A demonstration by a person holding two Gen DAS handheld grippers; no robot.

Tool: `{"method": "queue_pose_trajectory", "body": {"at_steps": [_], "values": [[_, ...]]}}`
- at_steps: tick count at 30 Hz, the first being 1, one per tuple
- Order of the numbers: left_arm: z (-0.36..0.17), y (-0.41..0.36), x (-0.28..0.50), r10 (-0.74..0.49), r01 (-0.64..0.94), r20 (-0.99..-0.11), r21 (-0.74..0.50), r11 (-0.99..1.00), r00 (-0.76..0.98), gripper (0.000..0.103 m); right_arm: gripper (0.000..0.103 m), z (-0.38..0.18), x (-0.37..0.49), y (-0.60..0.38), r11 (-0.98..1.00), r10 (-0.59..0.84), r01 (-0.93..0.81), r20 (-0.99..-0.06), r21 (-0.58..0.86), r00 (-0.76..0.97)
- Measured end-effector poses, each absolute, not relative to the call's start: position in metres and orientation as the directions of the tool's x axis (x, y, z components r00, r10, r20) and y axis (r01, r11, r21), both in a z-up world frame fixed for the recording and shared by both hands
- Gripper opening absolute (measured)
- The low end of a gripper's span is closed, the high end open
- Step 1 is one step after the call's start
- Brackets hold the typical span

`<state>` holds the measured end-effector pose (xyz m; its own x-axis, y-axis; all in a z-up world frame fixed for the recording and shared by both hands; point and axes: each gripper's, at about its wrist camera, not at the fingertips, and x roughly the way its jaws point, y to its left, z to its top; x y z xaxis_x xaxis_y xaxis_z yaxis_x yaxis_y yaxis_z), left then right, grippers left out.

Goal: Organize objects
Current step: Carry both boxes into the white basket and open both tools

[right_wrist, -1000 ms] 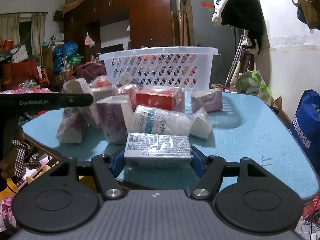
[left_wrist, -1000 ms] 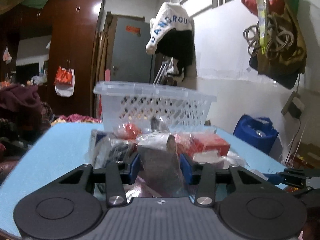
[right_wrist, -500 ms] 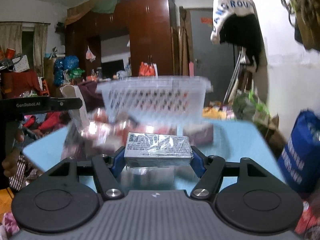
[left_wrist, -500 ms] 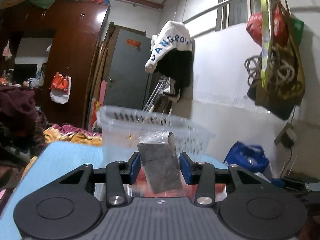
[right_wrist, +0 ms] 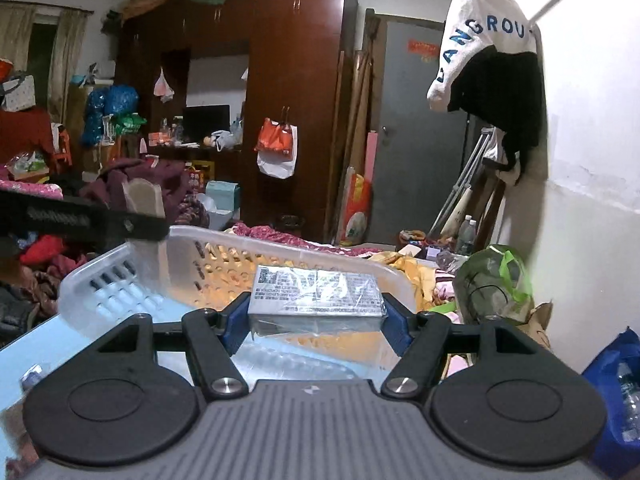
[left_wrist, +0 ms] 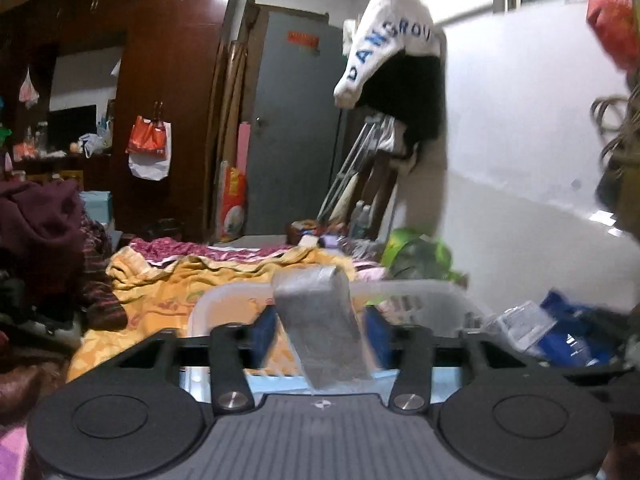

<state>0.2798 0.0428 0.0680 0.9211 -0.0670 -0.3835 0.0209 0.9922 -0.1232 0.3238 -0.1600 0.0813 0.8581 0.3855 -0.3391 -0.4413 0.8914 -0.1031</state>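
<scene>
- Left gripper, lower centre of the left wrist view: jaws opening, blue pads standing clear on both sides of a grey foil packet; packet tilted, blurred, apparently loose between the fingers, not pressed.
- Right gripper, lower centre of the right wrist view: jaws opening, with a cellophane-wrapped box between the blue pads; narrow gaps visible at both ends, so released rather than clenched.
- Beyond both: white plastic basket, lattice-walled, rim just ahead of and below each item; interior visible under the box in the right wrist view.
- Under the basket: pale blue table, lower left of the right wrist view.
- Step in hand, as judged: dropping both items into the basket.
- Advice for doing it well: keep each gripper over the basket interior, well inside the rim, until the item falls free; open fully, so that no pad drags the wrapping; avoid sweeping sideways during release.
- Risk, as judged: tilted foil packet catching the near rim and tumbling onto the table.
- Background, upper frame: brown wardrobe, grey door, hanging white-and-black garment.
</scene>
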Motion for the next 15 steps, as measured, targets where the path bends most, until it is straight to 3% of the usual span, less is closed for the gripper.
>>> {"method": "queue_pose_trajectory", "body": {"at_steps": [2, 4, 11, 15], "values": [[0.064, 0.044, 0.280, -0.069, 0.024, -0.375, -0.124, 0.992, 0.924, 0.091, 0.094, 0.079, 0.323, -0.157, 0.893, 0.364, -0.428, -0.334, -0.141, 0.870], [0.064, 0.047, 0.272, -0.083, 0.035, -0.357, -0.138, 0.990, 0.931, 0.091, 0.101, 0.079, 0.315, -0.155, 0.887, 0.356, -0.425, -0.321, -0.178, 0.878], [0.052, 0.064, 0.171, -0.232, 0.202, -0.238, -0.142, 0.969, 0.943, 0.091, 0.103, 0.074, 0.234, -0.196, 0.896, 0.400, -0.436, -0.270, -0.088, 0.876], [0.018, 0.060, 0.098, -0.186, 0.174, -0.240, -0.068, 0.982, 0.953, 0.096, 0.103, 0.034, 0.176, -0.223, 0.903, 0.405, -0.430, -0.288, -0.023, 0.867]]}}
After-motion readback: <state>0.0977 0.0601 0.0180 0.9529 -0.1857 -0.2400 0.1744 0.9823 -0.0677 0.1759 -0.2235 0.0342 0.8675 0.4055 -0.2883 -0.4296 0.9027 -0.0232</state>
